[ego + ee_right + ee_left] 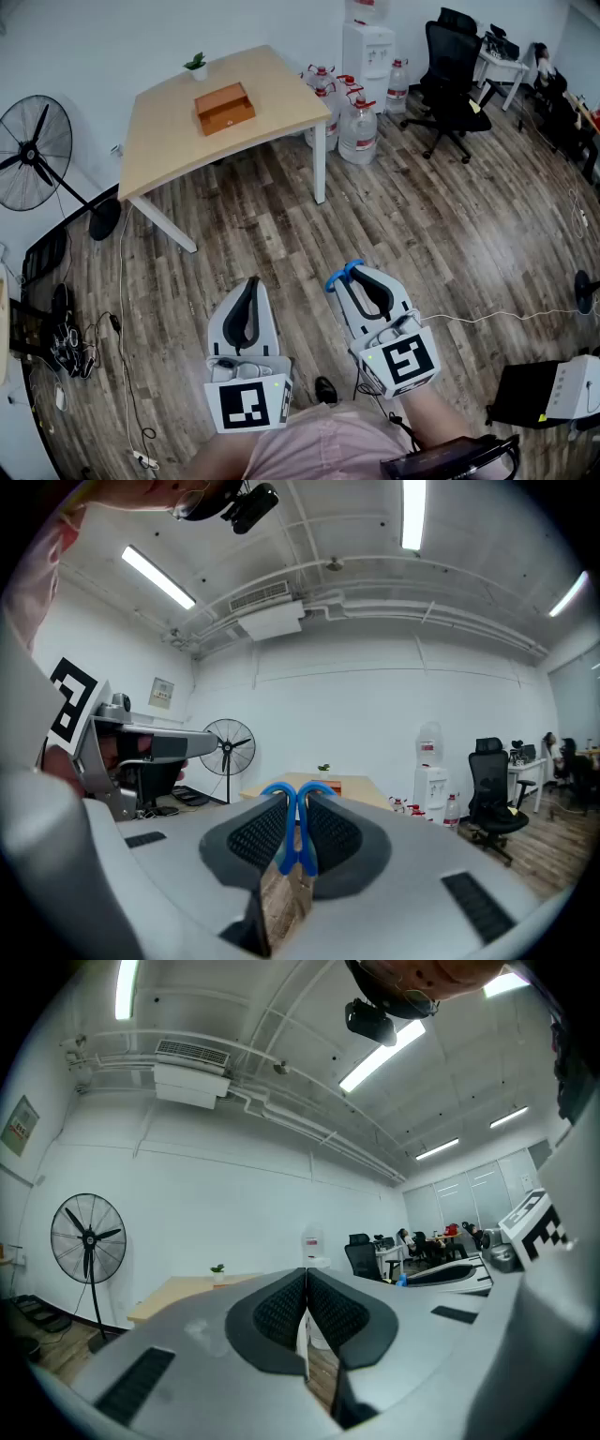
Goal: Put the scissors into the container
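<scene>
My right gripper [349, 275] is shut on the blue-handled scissors [343, 274]; their blue loops [298, 832] stick out between the jaws in the right gripper view. My left gripper [251, 285] is shut with nothing between its jaws, held beside the right one above the wood floor. The container, an orange-brown open box [225, 108], sits on the light wooden table [178, 131] far ahead, with both grippers well short of it. In the right gripper view the box [328, 786] shows small just beyond the scissors' handles.
A small potted plant [196, 65] stands at the table's back edge. Several water jugs [357, 129] and a dispenser [367, 52] stand right of the table. A floor fan [35, 150] stands at left, an office chair [450, 80] at right. Cables [112, 328] lie on the floor.
</scene>
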{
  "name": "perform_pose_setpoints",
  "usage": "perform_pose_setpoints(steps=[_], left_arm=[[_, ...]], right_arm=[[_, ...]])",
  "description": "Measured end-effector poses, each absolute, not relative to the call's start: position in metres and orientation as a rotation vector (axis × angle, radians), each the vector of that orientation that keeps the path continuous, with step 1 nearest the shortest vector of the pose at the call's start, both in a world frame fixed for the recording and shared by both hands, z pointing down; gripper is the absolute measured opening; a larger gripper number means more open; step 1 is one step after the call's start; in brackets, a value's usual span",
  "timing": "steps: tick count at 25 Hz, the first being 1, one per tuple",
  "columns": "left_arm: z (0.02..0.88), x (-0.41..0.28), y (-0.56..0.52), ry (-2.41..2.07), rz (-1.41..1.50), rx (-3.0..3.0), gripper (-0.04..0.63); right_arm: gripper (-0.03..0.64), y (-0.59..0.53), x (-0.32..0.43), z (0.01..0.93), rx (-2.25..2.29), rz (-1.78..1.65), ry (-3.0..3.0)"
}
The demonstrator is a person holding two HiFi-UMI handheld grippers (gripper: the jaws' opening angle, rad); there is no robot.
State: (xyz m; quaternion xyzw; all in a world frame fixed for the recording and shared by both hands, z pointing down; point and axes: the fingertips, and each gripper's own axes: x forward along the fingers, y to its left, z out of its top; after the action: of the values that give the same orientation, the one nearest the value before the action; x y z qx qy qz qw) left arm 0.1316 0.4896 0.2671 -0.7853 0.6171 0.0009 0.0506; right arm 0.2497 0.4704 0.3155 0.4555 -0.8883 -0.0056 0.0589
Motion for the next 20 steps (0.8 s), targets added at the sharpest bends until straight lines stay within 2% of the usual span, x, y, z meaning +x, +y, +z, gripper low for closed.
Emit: perform_pose_setpoints(steps=[9, 20], left_arm=[[0.264, 0.129, 0.483, 1.931, 0.022, -2.364, 0.012], [0.293, 0.07, 0.409, 2.024, -0.024, -2.345, 0.012]], right_arm=[[0.073, 0.462, 0.252, 0.309, 1.352, -0.057, -2.73], [0.074, 0.374, 0.209, 0.331, 1.319, 0.0, -2.697]])
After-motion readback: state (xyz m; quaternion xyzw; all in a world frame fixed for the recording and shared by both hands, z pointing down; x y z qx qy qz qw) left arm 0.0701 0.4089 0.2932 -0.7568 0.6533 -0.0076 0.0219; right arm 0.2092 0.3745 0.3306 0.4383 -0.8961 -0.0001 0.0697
